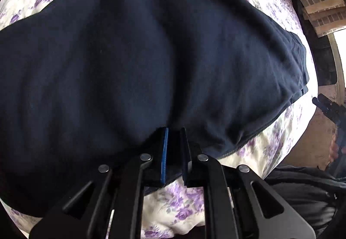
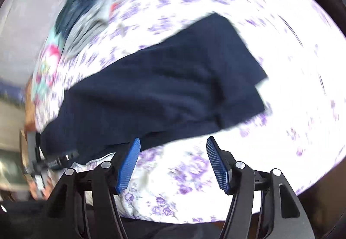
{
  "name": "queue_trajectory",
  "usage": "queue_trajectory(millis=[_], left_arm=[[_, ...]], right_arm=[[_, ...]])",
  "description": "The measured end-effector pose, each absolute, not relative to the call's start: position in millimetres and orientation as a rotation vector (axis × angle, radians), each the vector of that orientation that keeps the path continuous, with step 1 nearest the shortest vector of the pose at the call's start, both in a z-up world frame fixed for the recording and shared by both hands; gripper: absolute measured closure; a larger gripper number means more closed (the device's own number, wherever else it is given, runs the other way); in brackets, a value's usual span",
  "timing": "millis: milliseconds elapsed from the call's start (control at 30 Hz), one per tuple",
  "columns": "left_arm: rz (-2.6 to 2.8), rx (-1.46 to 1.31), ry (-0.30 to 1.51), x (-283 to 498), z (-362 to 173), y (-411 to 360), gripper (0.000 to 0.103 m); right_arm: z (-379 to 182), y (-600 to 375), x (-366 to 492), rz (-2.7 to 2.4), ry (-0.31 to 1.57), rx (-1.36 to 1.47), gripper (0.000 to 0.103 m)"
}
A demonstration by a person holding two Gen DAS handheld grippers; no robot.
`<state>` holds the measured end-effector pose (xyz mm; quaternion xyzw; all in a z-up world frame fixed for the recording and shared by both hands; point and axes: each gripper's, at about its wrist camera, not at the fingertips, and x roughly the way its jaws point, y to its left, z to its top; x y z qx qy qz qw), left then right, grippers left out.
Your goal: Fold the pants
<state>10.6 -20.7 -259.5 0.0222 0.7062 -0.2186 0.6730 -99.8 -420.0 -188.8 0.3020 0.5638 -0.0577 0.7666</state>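
Note:
Dark navy pants lie spread across a bed and fill most of the left wrist view. My left gripper is shut on the near edge of the pants, with dark fabric pinched between its jaws. In the right wrist view the pants lie flat as a folded rectangle on the sheet. My right gripper is open and empty, just short of the pants' near edge. The right gripper also shows at the right edge of the left wrist view. The right wrist view is motion-blurred.
The bed sheet is white with purple flowers. A pile of other clothes lies at the far left of the bed. A dark cloth or garment lies off the bed's edge at lower right. A patterned curtain hangs beyond the bed.

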Motion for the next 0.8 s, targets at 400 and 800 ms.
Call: queue_trajectory(millis=[400, 800], left_arm=[[-0.401, 0.109, 1.572, -2, -255, -11, 0.1], [-0.362, 0.114, 1.591, 0, -252, -18, 0.101]], right_arm=[[-266, -513, -115, -0.205, 0.895, 1.33, 0.038], [-267, -515, -85, -0.359, 1.014, 1.128, 0.088]])
